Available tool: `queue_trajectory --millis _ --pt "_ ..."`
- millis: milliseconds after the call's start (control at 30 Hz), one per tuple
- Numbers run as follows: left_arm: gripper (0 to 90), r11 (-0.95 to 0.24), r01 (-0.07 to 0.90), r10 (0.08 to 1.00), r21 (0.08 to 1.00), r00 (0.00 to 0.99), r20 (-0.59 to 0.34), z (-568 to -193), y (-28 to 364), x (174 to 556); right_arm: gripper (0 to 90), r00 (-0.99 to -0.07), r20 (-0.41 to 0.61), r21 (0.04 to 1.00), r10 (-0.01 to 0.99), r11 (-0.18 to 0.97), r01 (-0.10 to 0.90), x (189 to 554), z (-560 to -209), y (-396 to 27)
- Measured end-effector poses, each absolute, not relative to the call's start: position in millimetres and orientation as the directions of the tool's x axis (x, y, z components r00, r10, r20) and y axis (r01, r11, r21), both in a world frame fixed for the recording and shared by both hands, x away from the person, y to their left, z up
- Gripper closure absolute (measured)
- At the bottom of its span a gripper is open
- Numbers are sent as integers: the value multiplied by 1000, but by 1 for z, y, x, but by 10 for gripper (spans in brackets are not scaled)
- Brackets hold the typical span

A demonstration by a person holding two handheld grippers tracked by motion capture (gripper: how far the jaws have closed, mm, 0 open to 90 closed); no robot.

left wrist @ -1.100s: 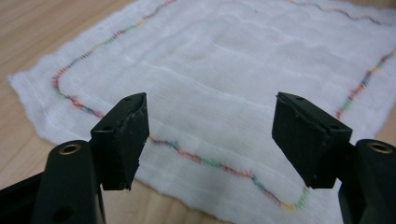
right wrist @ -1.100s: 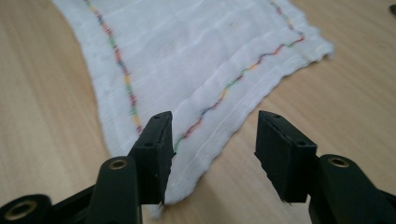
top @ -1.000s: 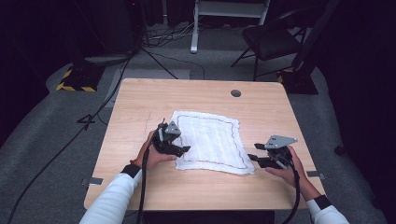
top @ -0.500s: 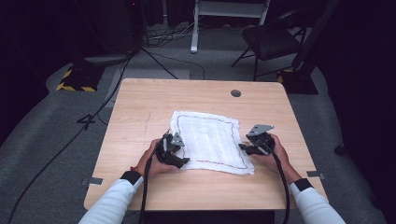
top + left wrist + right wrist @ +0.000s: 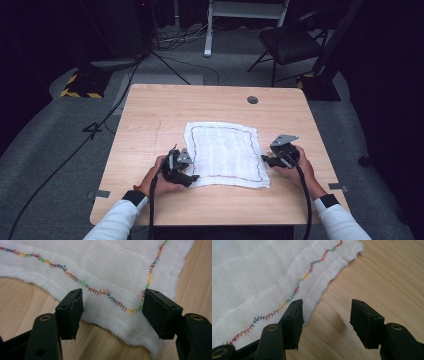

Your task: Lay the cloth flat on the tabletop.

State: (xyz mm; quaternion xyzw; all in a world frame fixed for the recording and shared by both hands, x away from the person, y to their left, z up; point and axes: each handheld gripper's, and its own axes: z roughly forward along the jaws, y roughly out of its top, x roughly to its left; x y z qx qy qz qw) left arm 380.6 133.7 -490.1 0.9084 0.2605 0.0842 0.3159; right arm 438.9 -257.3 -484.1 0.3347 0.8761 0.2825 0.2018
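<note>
- Cloth (image 5: 225, 152): lay flat, centre of table (image 5: 150, 115); rainbow-stitched border
- Left gripper (image 5: 112, 307): jaws just narrowing, apart, astride near-left corner, likely for pinching; nothing held
- Right gripper (image 5: 325, 315): jaws apart over right edge; nothing held

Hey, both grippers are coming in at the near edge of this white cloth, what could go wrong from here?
1. The left gripper, whose jaws have just been closing, straddles the near corner of the white cloth, which lies flat, so the pads may slide over it instead of pinching.
2. The right gripper has one jaw over the hem and the other over the bare wooden table; it may catch too little fabric, and the cloth could slip free.
</note>
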Motion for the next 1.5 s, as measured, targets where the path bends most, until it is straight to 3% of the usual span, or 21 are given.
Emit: queue_trajectory --millis 433,533,767,1000,1200,1367,1500 --pt "328 -681 397 492 614 871 -18 -489 132 359 412 -683 -161 620 712 611 492 423 -483 -270" --pt "287 -662 405 489 631 871 -47 -487 131 360 408 -690 -168 628 704 616 476 418 -481 -273" --pt "263 -595 429 554 680 832 -40 -479 137 384 407 -757 -112 685 644 602 410 395 -470 -271" --pt "273 -593 455 608 665 794 -1 -487 132 418 382 -805 -127 633 580 672 384 378 -482 -265" --pt "273 -599 479 623 642 782 -2 -492 135 425 380 -798 -104 627 593 662 410 370 -486 -279" --pt "251 -547 484 657 683 754 -8 -483 143 428 373 -779 -102 626 619 648 433 363 -485 -291" --pt "247 -554 461 670 694 741 43 -480 147 435 385 -775 -101 679 624 612 405 363 -472 -287"
